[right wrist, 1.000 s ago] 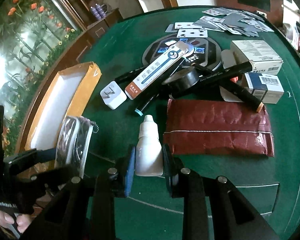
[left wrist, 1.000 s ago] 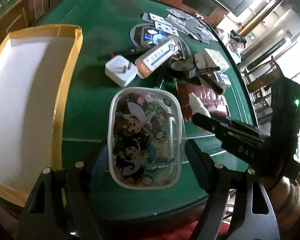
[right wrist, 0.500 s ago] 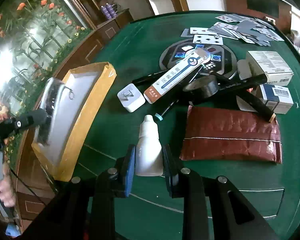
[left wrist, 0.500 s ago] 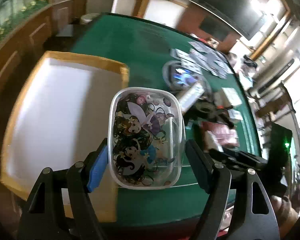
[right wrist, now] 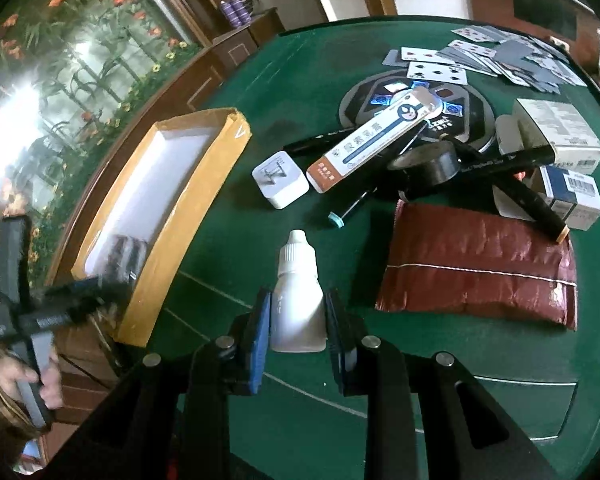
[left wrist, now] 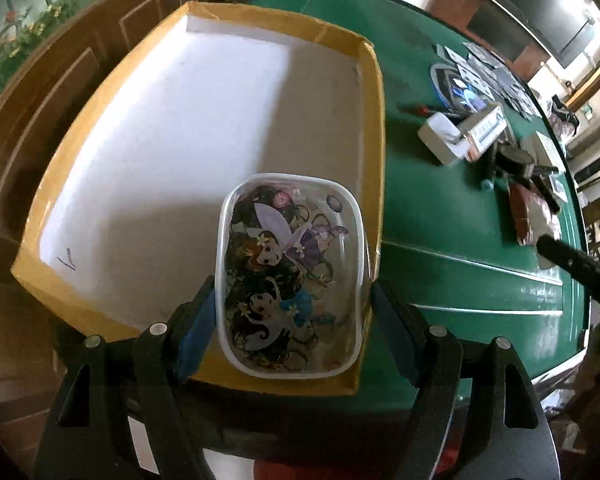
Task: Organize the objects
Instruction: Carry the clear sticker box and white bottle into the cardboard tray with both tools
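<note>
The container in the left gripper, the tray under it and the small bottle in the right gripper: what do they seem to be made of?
Container: clear glossy plastic; the contents show through. Its printed picture may be a lid.
Tray: probably cardboard, with matte yellow-brown walls, folded corners and a white floor.
Small bottle: opaque white plastic, smooth, with a ribbed cap.

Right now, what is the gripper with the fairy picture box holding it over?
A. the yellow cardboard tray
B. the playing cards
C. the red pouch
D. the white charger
A: the left gripper holds the clear fairy box over the near corner of the yellow cardboard tray, not over the table's clutter.
</note>
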